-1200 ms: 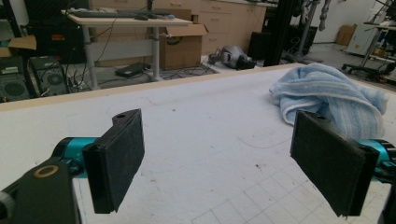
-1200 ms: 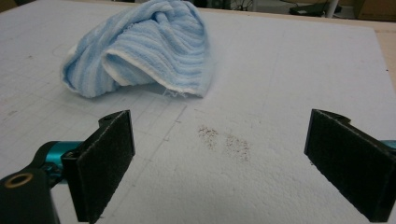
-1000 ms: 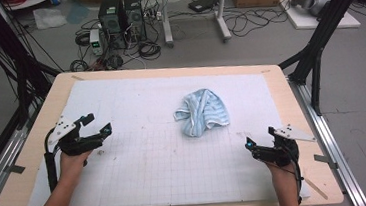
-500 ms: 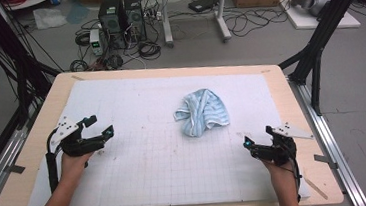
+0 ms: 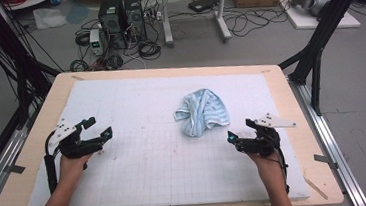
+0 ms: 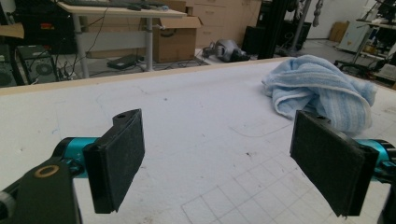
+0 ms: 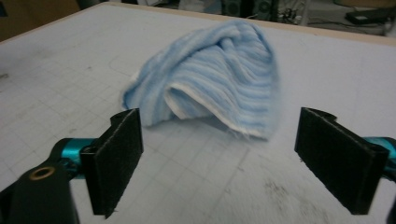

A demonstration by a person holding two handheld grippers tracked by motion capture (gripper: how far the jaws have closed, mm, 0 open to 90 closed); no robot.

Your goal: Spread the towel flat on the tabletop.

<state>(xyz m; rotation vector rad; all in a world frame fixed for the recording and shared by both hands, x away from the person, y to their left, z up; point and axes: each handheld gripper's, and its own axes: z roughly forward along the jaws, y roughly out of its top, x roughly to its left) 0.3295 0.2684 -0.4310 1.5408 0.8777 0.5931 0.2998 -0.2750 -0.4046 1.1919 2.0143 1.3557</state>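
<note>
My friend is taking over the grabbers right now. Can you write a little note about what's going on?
Left gripper: open, holding nothing, over the left of the white mat.
Right gripper: open, holding nothing, pointing at the towel.
Towel: blue striped, crumpled in a heap right of the mat's middle, nearer the right gripper.
Done: nothing, the towel is untouched.
Left: reach the towel and take hold, probably right gripper first.

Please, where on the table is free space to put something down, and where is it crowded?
Bare mat lies between the left hand-held gripper and the crumpled blue towel, and along the near edge between both hands. The far left of the mat is also free. It is tighter between the towel and the right hand-held gripper, which points at the towel.
</note>
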